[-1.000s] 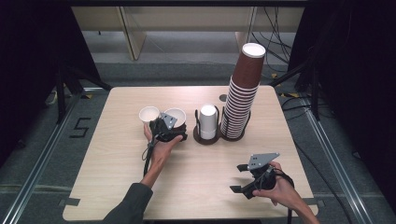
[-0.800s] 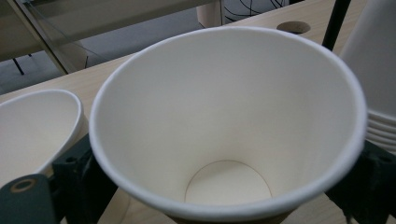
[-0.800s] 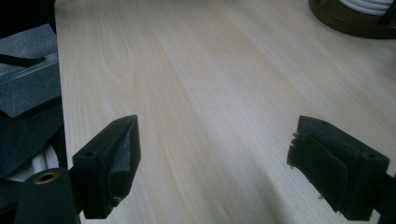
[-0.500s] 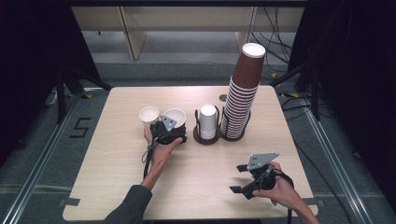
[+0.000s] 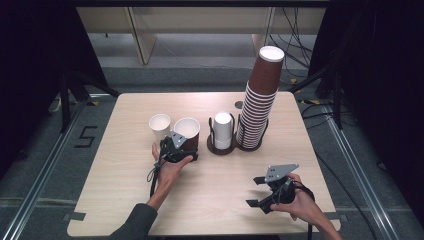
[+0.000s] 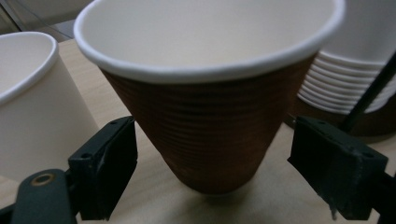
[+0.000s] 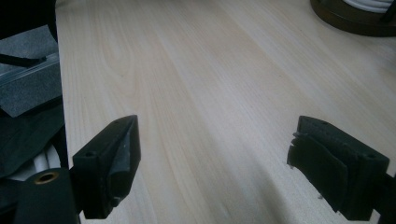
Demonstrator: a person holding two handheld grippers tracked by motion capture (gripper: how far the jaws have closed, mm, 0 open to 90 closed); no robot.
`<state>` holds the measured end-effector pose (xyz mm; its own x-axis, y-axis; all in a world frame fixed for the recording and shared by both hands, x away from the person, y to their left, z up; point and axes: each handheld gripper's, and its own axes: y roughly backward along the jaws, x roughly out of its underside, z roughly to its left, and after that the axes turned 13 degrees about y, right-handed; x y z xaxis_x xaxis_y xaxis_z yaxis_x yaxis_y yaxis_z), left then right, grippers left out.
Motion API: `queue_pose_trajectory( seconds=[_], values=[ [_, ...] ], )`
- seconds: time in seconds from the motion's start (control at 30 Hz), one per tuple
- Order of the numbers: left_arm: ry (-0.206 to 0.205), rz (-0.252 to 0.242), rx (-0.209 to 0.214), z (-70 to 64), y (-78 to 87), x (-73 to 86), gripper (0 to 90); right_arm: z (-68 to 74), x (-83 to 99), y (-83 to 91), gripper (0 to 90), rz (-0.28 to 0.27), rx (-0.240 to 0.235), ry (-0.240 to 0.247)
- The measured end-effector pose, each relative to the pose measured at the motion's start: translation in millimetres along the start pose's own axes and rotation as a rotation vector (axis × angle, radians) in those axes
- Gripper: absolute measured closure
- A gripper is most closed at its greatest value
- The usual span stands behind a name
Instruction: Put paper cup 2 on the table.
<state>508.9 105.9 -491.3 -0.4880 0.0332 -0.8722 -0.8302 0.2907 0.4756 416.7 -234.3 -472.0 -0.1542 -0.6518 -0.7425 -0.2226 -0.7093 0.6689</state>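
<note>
On the wooden table (image 5: pixel 115 165), a white cup (image 5: pixel 159 125) stands at 9 o'clock of the brown cup (image 5: pixel 188 131), straddled untouched by the left gripper (image 5: pixel 181 146)'s wide jaws, while the right gripper (image 5: pixel 256 191), at 4 o'clock, gapes over bare wood.

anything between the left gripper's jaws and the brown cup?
Nothing visible. In the left gripper view the brown cup stands upright on the table, between the open jaws of the left gripper, with bare gaps on both sides. The white cup stands beside it, outside the jaws.
</note>
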Motion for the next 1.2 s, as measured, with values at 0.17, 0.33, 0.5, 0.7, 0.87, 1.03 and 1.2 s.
queue_pose_trajectory(
  seconds=[0.17,0.33,0.5,0.7,0.87,1.03,1.2],
  values=[
    [0.0,-0.015,0.02,-0.5,13.2,2.3,14.6,0.1,0.0,0.0,16.4,0.003,-0.001,-0.005],
    [0.0,-0.016,0.049,-4.7,26.8,3.9,14.6,-0.3,-0.2,-0.3,16.4,0.0,0.001,0.005],
    [-0.021,-0.023,0.083,-11.8,36.8,5.4,14.6,0.1,-0.4,-0.5,16.4,0.005,-0.004,0.003],
    [-0.025,-0.032,0.116,-17.7,47.3,9.1,14.6,0.0,-0.4,-0.3,16.3,0.001,-0.003,0.004],
    [-0.042,-0.033,0.134,-21.0,56.0,12.5,14.6,0.2,-0.5,-0.7,16.2,0.0,0.001,0.006],
    [-0.042,-0.028,0.151,-21.8,64.3,16.6,14.6,0.7,-0.6,-0.3,16.2,-0.001,-0.002,0.003],
    [-0.036,-0.035,0.169,-20.4,72.4,22.1,14.6,0.5,-0.6,-0.1,16.1,0.0,0.008,0.012]
  ],
)
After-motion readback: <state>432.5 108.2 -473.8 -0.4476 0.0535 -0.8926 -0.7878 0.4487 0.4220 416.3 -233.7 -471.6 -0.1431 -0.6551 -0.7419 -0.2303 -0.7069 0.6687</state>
